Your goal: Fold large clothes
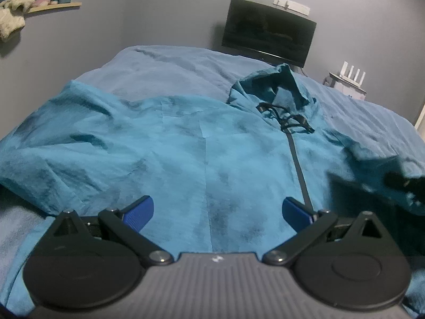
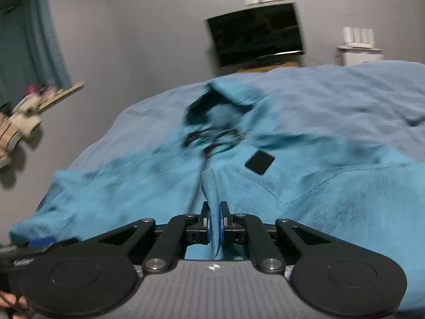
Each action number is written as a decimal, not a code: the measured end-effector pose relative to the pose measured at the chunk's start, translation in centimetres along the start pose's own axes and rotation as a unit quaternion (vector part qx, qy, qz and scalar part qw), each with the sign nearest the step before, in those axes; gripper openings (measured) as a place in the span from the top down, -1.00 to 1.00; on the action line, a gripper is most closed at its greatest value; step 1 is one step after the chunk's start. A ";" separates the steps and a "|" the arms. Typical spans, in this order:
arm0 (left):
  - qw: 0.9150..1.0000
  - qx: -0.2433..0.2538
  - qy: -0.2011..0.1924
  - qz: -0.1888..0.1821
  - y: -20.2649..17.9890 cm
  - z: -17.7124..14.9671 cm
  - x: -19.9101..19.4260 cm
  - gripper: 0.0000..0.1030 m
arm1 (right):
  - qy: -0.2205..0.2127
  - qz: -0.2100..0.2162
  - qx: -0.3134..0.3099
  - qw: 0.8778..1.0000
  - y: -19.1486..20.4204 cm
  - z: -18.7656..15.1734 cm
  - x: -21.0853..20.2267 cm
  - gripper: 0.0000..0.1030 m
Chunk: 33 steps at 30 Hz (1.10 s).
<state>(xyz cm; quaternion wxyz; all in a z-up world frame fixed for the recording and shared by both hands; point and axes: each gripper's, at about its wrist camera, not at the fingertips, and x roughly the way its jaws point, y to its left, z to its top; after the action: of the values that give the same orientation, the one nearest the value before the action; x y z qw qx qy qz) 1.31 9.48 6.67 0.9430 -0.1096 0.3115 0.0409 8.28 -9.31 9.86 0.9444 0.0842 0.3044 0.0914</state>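
Right gripper (image 2: 214,222): jaws closed down to a thin gap, a ridge of teal fabric pinched between the blue pads (image 2: 208,224); the pinched fold runs forward from the jaws and stands up as a narrow crest just right of the dark zipper line (image 2: 196,186), so what is gripped is judged to be the front edge or hem of the jacket (image 2: 332,199), held so that side can be carried across for a fold. The view is motion-blurred, consistent with a fast carry. Ahead of the jaws and slightly right, a black rectangular patch (image 2: 259,162) is seen on the chest; further ahead the collar with black drawcords (image 2: 212,138) is bunched. Left gripper (image 1: 217,211): jaws spread wide, nothing between the pads (image 1: 139,211), no contact visible; it hovers over the lower front of the jacket (image 1: 132,146), with the zipper (image 1: 298,164) running forward from just beside the right-hand pad. It is judged to be standing by to pin or take the opposite side. The hood (image 1: 276,87) lies ahead of the jaws, right of centre. The garment is spread face up on a blue-covered bed (image 1: 172,63), sleeves out to both sides. A dark blurred shape at the far right of the left view cannot be identified for certain. Beyond the bed: a dark monitor (image 1: 268,33) against the wall.
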 end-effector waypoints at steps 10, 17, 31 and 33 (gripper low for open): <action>0.998 -0.041 0.003 -0.054 1.7 0.3 0.3 -1.00 | 0.060 0.042 -0.108 0.991 8.2 -5.2 2.9 0.85; 0.985 -0.059 0.069 -0.146 1.1 -0.7 2.8 -0.76 | 0.090 0.060 -0.135 0.985 8.2 -8.5 2.2 0.53; 0.960 -0.033 0.141 -0.238 -2.9 -2.4 7.5 0.76 | 0.000 0.022 -0.088 0.996 2.8 -7.6 -9.4 0.26; 0.964 0.000 0.126 -0.234 -4.1 -2.7 7.2 0.95 | -0.020 0.011 -0.077 0.997 2.1 -7.3 -10.8 0.21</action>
<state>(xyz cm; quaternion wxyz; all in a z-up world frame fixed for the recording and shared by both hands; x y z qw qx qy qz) 6.11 4.99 1.06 0.8794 -0.1840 0.3934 -0.1953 -4.89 -8.93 10.46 0.9530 0.0161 0.2761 0.1238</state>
